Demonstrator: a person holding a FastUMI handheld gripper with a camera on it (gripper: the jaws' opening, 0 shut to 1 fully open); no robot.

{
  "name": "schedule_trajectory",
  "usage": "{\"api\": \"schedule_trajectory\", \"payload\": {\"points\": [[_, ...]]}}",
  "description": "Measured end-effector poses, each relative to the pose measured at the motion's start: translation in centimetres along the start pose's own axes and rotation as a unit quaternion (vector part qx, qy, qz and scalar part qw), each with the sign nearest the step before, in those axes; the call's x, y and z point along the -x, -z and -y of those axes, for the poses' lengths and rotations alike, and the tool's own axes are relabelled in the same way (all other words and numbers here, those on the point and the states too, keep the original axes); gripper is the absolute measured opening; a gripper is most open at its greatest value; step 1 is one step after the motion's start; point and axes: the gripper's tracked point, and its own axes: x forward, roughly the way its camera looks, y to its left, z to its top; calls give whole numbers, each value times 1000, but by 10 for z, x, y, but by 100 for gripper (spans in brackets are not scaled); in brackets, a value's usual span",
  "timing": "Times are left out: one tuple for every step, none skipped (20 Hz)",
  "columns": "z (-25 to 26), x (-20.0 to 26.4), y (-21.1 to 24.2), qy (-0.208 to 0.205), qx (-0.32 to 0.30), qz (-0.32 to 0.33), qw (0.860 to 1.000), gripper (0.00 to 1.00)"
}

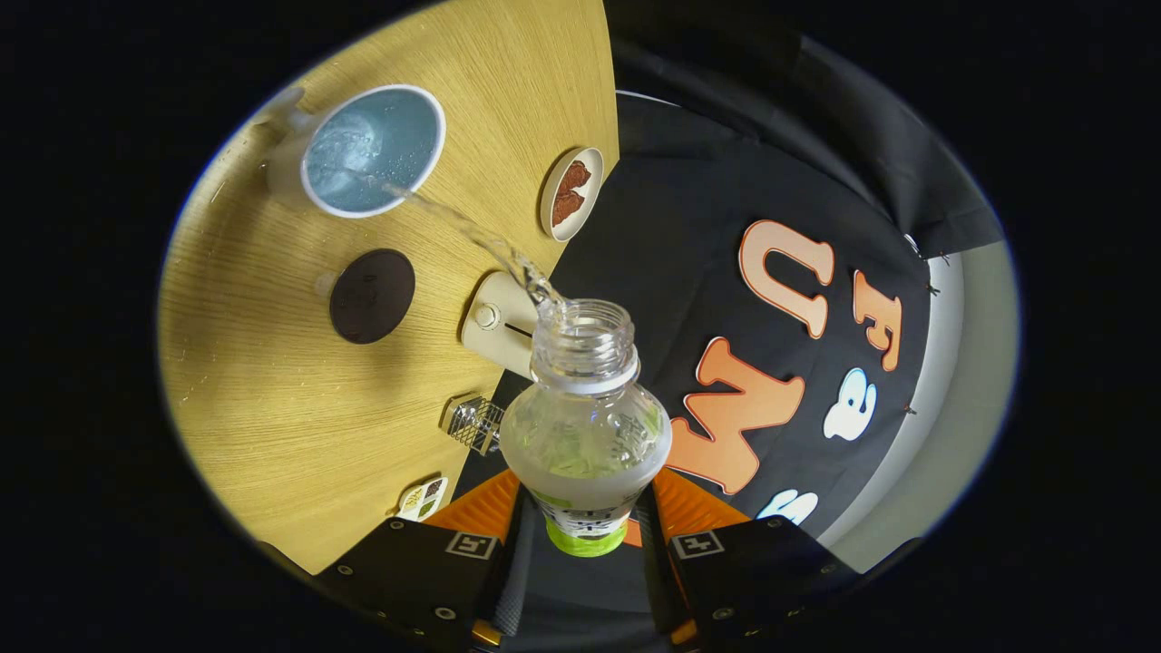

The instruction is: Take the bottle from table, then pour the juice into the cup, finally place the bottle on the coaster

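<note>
A clear plastic bottle (585, 426) with a green-and-white label sits between my fingers, uncapped and tipped over toward the table. My gripper (585, 535) is shut on the bottle's lower body. A thin clear stream (472, 231) runs from the bottle's mouth into a white cup (372, 150), which holds bubbling liquid. The dark round coaster (372, 296) lies on the wooden table (245, 363), between the cup and the bottle.
A small white plate with brown food (571, 192) rests near the table's edge. A cream device with a knob (499, 325), a small wire rack (473, 423) and a printed packet (424, 498) line the same edge close to the bottle.
</note>
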Motion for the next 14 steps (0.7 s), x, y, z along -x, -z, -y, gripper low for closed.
{"api": "schedule_trajectory", "payload": {"points": [[0, 1, 2, 1, 2, 0, 1000, 55], [1, 1, 2, 1, 4, 0, 1000, 55], [2, 0, 2, 3, 7, 0, 1000, 55], [4, 1, 2, 4, 9, 2, 1000, 55], [5, 0, 0, 4, 12, 3, 1000, 55], [6, 1, -1, 5, 14, 5, 1000, 55], [7, 1, -2, 4, 16, 5, 1000, 55], [7, 2, -3, 3, 20, 6, 1000, 55], [8, 1, -4, 3, 23, 7, 1000, 55], [9, 2, -4, 3, 27, 9, 1000, 55], [9, 3, -6, 2, 31, 11, 999, 55], [11, 3, -6, 2, 34, 12, 999, 55], [11, 2, -6, 2, 36, 14, 999, 55], [11, 2, -7, 1, 38, 14, 999, 55]]}}
